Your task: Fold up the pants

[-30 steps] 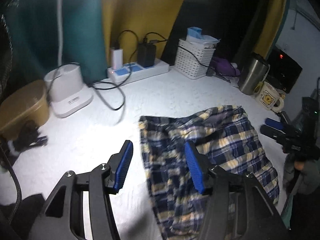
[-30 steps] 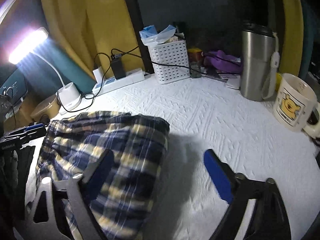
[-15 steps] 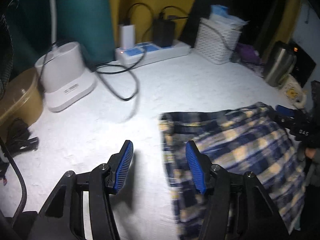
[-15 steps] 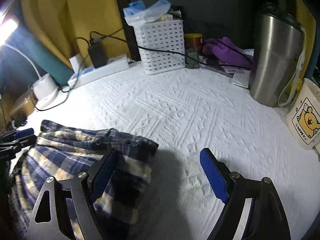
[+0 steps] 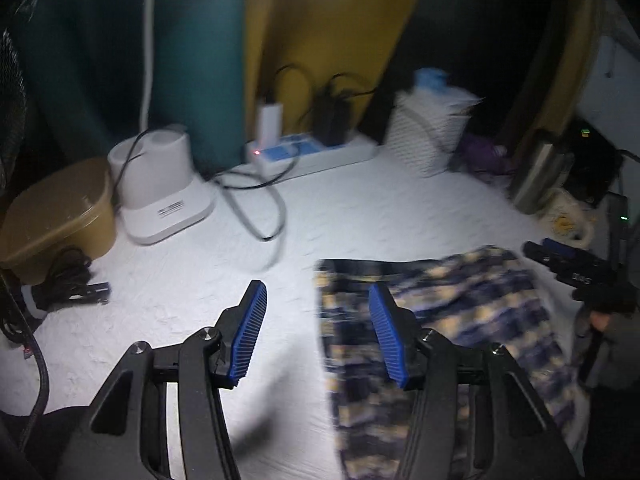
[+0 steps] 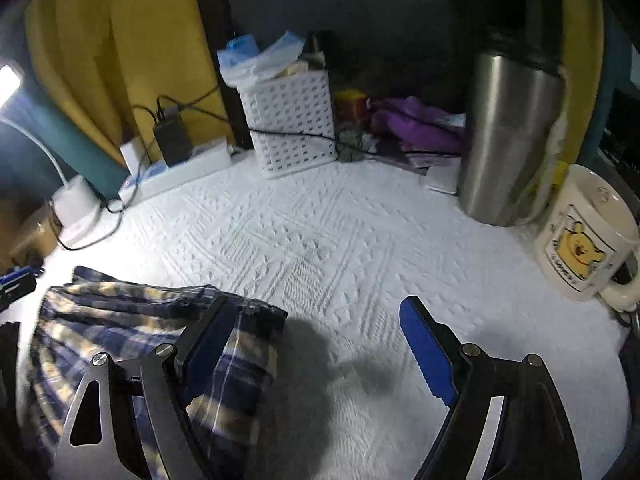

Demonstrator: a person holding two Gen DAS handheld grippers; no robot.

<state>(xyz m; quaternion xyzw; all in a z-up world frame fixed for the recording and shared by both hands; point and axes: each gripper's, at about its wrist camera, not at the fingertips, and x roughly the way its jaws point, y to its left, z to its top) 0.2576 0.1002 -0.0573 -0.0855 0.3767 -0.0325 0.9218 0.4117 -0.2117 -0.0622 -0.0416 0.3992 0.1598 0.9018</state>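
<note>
The left gripper (image 5: 318, 332) has its two blue-padded fingers (image 5: 251, 332) parted about halfway, with nothing between them; only white cloth shows through the gap. Its right-hand finger sits over the near left edge of the pants (image 5: 460, 320), though whether it touches the fabric cannot be told, as this view is blurred.

The right gripper (image 6: 316, 354) has its fingers spread wide and also holds nothing. Its left finger (image 6: 208, 344) lies over the right edge of the pants (image 6: 120, 328); its right finger hangs above the bare white textured bedspread (image 6: 320, 240), casting a shadow on it.

The pants are blue, navy and cream plaid, lying bunched on the bedspread between the two grippers: at three o'clock from the left gripper and at nine o'clock from the right one.

In the right wrist view, farther out, a white perforated basket (image 6: 292, 120) stuffed with packets stands at twelve o'clock. A steel tumbler (image 6: 508, 140) is at two o'clock, with a cream mug (image 6: 580, 240) bearing a yellow bear picture just beside it. A purple cloth (image 6: 416, 124) lies between basket and tumbler. A white power strip (image 6: 180, 168) with plugged chargers sits at eleven o'clock, and a white lamp base (image 6: 76, 204) at ten o'clock.

In the left wrist view, a tan lidded container (image 5: 56, 216) rests at ten o'clock.
</note>
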